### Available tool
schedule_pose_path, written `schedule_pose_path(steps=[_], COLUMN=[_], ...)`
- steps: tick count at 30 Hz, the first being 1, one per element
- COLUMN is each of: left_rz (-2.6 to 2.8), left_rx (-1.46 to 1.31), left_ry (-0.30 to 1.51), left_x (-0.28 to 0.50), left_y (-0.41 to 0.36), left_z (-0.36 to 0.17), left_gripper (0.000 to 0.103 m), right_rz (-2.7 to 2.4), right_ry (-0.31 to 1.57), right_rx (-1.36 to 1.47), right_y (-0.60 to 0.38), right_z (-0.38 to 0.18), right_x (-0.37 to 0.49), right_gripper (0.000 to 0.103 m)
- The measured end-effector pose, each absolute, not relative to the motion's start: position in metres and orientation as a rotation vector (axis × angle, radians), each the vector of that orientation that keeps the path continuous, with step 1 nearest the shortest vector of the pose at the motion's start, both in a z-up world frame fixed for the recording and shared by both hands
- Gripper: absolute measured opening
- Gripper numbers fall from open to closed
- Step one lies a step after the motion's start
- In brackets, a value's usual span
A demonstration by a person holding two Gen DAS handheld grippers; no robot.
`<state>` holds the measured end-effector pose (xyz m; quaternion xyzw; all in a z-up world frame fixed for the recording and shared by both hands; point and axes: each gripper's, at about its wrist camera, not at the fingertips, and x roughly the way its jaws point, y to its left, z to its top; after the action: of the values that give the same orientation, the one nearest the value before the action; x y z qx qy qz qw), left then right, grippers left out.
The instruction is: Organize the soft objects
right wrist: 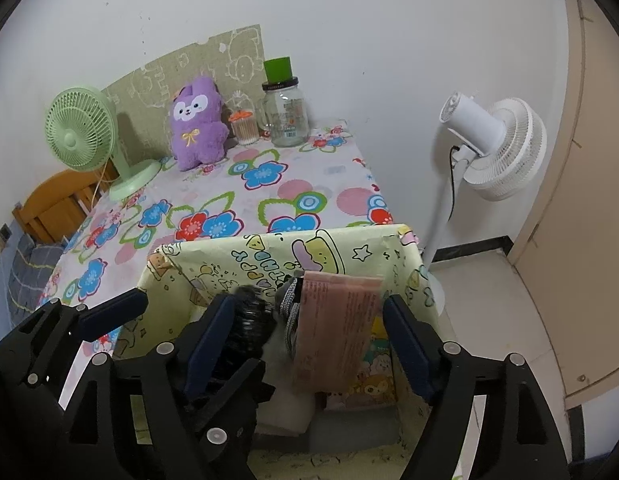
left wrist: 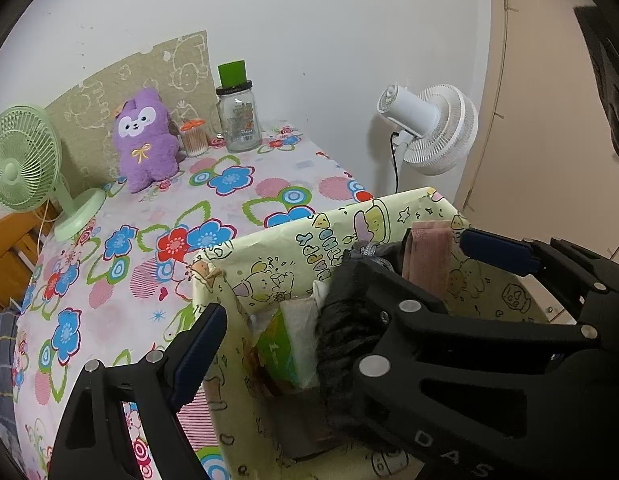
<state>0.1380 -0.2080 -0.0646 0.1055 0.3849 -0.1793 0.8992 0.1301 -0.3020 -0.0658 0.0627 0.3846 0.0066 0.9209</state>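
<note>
Right gripper stands open astride a pink packet upright in the yellow box, pads clear of it. Left gripper is likewise open, spanning the box's near-left wall, holding nothing. A black item sits left of the packet. Beyond, across the bench, the purple plush stands upright against the far wall, well apart; judged nearer the left gripper

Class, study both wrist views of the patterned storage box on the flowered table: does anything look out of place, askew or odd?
Mostly tidy. One thing stands out: the pink packet stands on end in the yellow cartoon box, tilted and poking above the rim between the open right gripper jaws. The purple plush, a soft item, sits outside the box by the wall.
</note>
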Motion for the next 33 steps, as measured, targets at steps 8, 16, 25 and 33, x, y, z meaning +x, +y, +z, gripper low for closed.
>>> schedule_pose_path(steps=[8,16,25,33], left_rz=[-0.363,-0.337,-0.292,-0.250], left_rx=[0.211,0.192,0.170,0.142], left_ry=[0.757,0.704,0.645,0.608], left_x=[0.122,0.106,0.084,0.066], left_y=[-0.198,-0.180,-0.152,-0.114], left_z=[-0.051,-0.033,-0.016,-0.006], left_gripper=[0.090,0.092,0.098,0.101], right_rz=[-0.015,-0.026,-0.043,-0.046], right_ry=[0.744,0.685,0.603,0.564], right_rx=[0.131,0.122,0.074,0.076], right_y=[-0.297,-0.289,-0.268,-0.244], right_z=[-0.052,-0.034,-0.013,-0.002], right_x=[0.108,0.090,0.063,0.042], right_gripper=[0.083,0.086,0.086,0.091])
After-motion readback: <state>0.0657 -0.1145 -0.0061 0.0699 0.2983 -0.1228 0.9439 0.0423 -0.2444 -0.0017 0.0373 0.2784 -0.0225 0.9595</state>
